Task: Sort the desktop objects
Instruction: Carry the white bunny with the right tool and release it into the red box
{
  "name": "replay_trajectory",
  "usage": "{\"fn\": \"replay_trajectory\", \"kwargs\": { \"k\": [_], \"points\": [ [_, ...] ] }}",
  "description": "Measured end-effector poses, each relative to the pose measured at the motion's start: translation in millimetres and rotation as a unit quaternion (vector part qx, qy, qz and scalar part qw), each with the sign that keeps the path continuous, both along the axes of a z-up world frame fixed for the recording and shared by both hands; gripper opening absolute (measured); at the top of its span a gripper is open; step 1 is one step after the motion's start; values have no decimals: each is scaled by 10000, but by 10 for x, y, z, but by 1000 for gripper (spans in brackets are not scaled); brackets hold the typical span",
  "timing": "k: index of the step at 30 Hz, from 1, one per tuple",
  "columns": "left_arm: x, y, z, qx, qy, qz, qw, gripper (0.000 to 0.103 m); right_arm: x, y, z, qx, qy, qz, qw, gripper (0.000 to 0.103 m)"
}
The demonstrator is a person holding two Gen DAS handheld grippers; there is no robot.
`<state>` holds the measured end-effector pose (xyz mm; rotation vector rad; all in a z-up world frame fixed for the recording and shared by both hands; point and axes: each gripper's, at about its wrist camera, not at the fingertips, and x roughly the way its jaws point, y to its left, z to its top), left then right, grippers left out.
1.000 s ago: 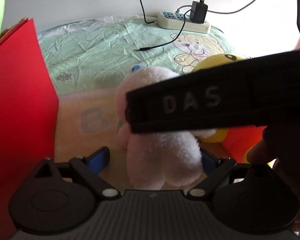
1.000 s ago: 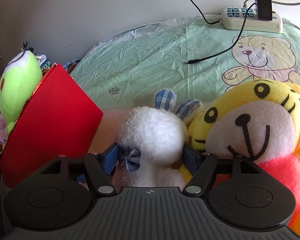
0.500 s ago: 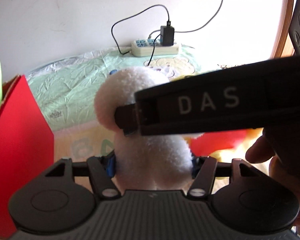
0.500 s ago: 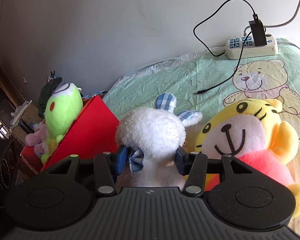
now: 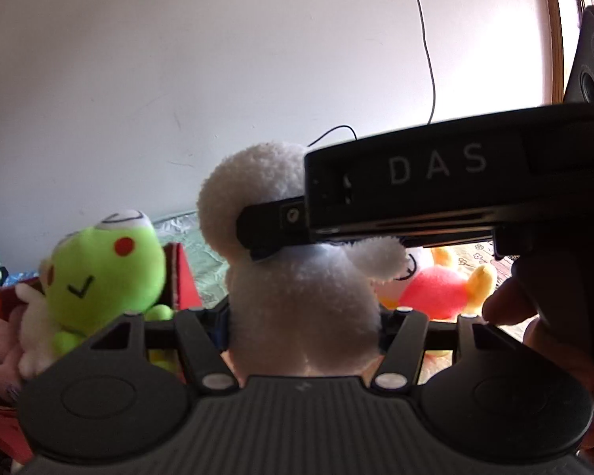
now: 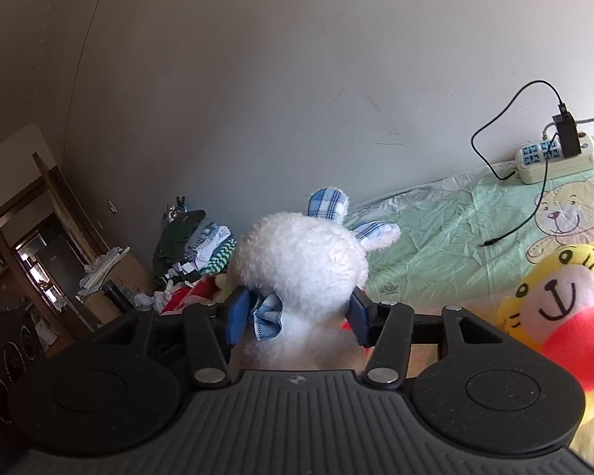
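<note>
Both claws grip the same white plush rabbit (image 6: 297, 261), held up clear of the surface (image 6: 435, 245). The right claw (image 6: 297, 314) pinches it at the neck, its blue pads (image 6: 237, 312) pressing in on either side, next to the checked bow (image 6: 267, 316); the checked ears (image 6: 328, 204) rise above the head. The left claw (image 5: 303, 316) closes on the rabbit's (image 5: 297, 304) lower body. In the left wrist view the right claw's (image 5: 415, 182) black body, lettered "DAS", crosses in front of the rabbit's head and hides much of the right side; a hand (image 5: 534, 308) shows beneath it.

Left of the rabbit, a green frog plush (image 5: 99, 273) sits in a red box (image 5: 184, 277) with other soft toys. To the right, a yellow tiger plush (image 6: 562, 301) in red lies on the bear-print cloth. At the far edge by the wall (image 6: 297, 79) lie a power strip (image 6: 554, 156) and its black cable (image 6: 526, 213). Between them the green cloth lies open. Folded clothes (image 6: 194, 245) are heaped beyond the box.
</note>
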<state>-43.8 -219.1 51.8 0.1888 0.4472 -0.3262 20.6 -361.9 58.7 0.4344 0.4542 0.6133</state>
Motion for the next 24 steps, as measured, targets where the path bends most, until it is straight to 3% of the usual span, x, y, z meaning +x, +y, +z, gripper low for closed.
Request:
{"fn": "replay_trajectory", "kwargs": {
  "k": [8,14,16,21,24],
  "points": [
    [-193,1067,191,177,-295,426,9985,62,49,1084,153,-36,-290,352,9990,56],
    [17,1732,183,317,-289,706,9966,63,234,1860,262,-289,-457,482,9974,56],
    [188,1888,134,303,-145,772,9965,63,362,2047,254,-312,-338,444,9980,57],
    [607,2246,-76,263,299,958,9946,65,739,2454,43,-562,449,491,9962,57],
    [645,2421,-235,324,713,1073,9911,69,924,2619,-134,-847,942,532,9905,58]
  ]
}}
